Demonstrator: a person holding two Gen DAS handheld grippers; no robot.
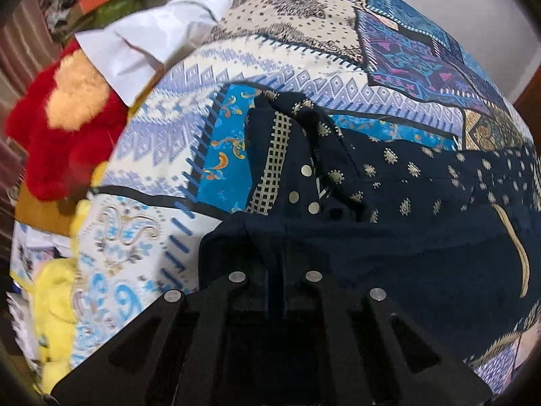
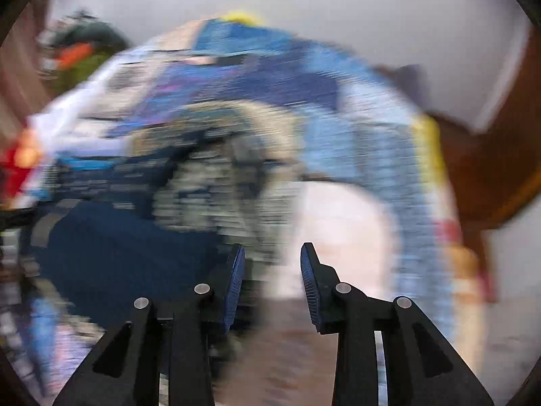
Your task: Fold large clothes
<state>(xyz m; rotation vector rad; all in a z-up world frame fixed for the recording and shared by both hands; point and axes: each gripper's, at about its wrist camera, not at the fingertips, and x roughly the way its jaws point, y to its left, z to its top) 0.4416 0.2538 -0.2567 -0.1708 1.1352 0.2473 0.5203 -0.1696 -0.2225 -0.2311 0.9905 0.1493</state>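
Observation:
A dark navy garment [image 1: 389, 209] with small gold motifs, a gold grid-patterned placket and silver buttons lies on a patterned blue and cream bedsheet [image 1: 189, 115]. My left gripper [image 1: 275, 267] is shut on the navy cloth, which drapes over its fingertips and hides them. The right wrist view is heavily blurred by motion. My right gripper [image 2: 272, 264] is open and empty, its blue pads [image 2: 236, 280] apart, over the edge of the navy garment [image 2: 118, 253] and the sheet.
A red and tan plush toy [image 1: 67, 125], a yellow plush [image 1: 54, 314] and a white pillow [image 1: 142, 50] lie along the bed's left side. Brown wooden furniture [image 2: 490, 169] stands at the right. A pale wall is behind.

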